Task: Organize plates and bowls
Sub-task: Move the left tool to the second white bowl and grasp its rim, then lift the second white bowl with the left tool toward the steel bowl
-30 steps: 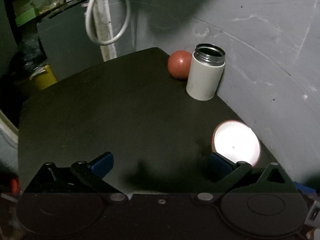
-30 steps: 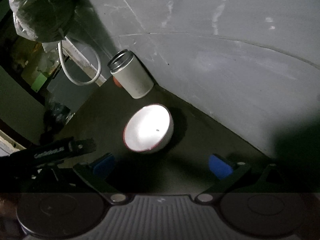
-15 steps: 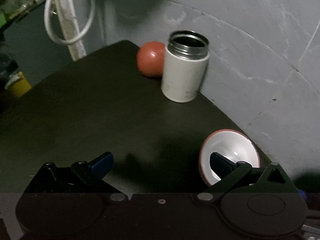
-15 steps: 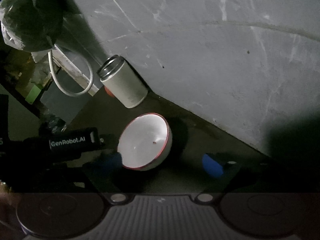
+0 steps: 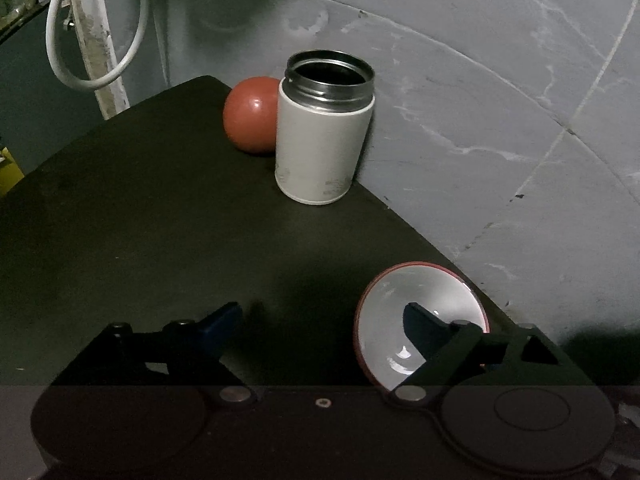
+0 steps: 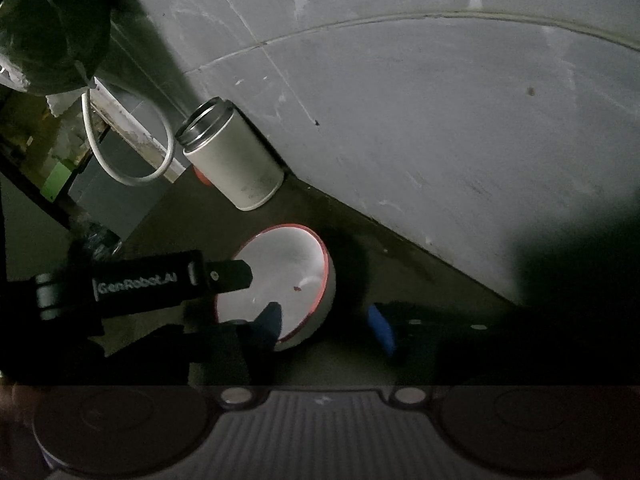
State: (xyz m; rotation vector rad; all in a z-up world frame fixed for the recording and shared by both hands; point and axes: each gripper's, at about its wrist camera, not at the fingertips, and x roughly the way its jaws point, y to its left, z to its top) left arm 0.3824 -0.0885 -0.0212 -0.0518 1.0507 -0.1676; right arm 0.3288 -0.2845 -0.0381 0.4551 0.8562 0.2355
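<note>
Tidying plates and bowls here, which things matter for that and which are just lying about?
For the job:
red-rimmed white bowl
left gripper
right gripper

Lying about:
open white flask
red ball
looped white cable

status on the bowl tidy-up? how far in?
Early. Nothing looks put away: the red-rimmed bowl sits alone on the dark table near the white canister. In hand: both open claws straddle its rim, left claw and right claw, each with one finger inside. Left: close, lift, place. No plates or stack in view.
</note>
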